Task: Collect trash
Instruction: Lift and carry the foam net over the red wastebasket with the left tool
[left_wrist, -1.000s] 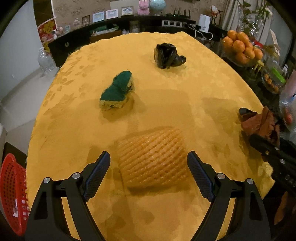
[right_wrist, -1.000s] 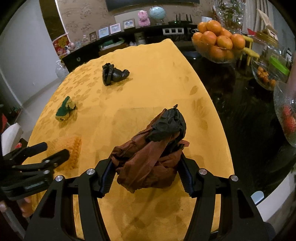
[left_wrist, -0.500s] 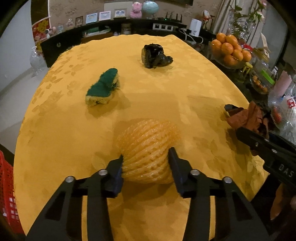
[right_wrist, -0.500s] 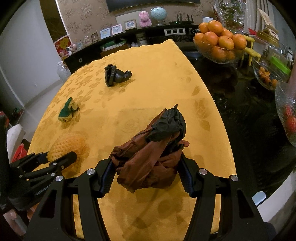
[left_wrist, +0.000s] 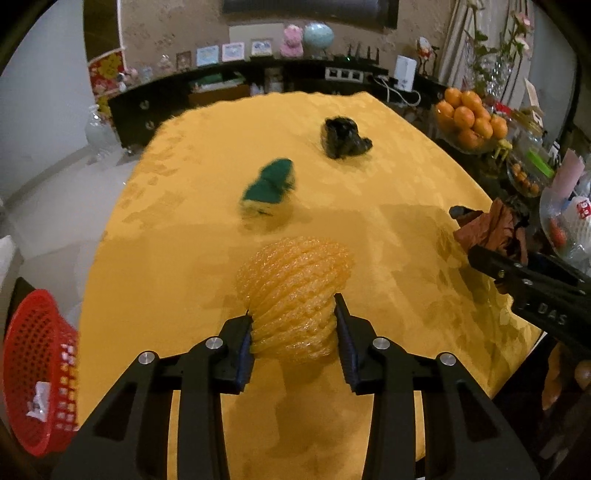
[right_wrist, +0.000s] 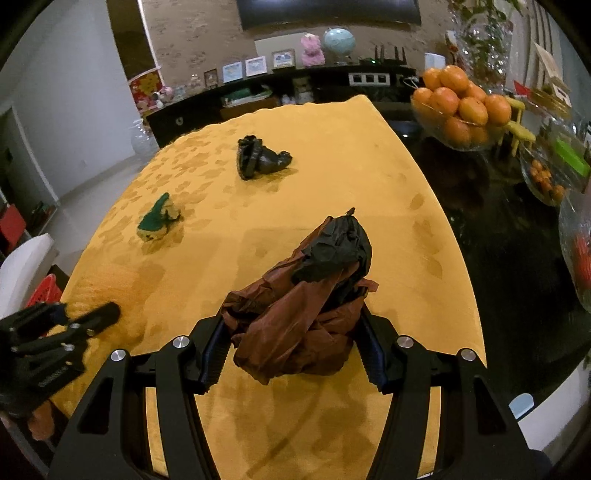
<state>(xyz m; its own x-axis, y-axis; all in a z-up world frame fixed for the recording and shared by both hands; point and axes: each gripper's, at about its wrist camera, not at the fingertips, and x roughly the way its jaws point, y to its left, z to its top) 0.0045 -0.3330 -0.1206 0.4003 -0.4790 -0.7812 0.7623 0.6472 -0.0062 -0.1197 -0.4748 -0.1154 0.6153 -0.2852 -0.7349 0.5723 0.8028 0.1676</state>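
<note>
My left gripper (left_wrist: 293, 325) is shut on an orange foam fruit net (left_wrist: 295, 288) and holds it above the yellow tablecloth (left_wrist: 184, 229). My right gripper (right_wrist: 291, 350) is shut on a crumpled brown and black paper wad (right_wrist: 306, 295), which also shows in the left wrist view (left_wrist: 491, 229). A green and yellow sponge (left_wrist: 269, 186) and a black crumpled bag (left_wrist: 343, 138) lie farther back on the table; the sponge (right_wrist: 157, 219) and the bag (right_wrist: 258, 157) also show in the right wrist view.
A red plastic basket (left_wrist: 37, 373) with some white scraps stands on the floor at the left of the table. A glass bowl of oranges (right_wrist: 461, 107) and other glass dishes (right_wrist: 554, 173) stand on the dark table at the right. A dark sideboard lines the back wall.
My left gripper closed on the orange foam net and lifted it off the cloth, pulling back a little. My right gripper kept hold of the paper wad and barely moved.
</note>
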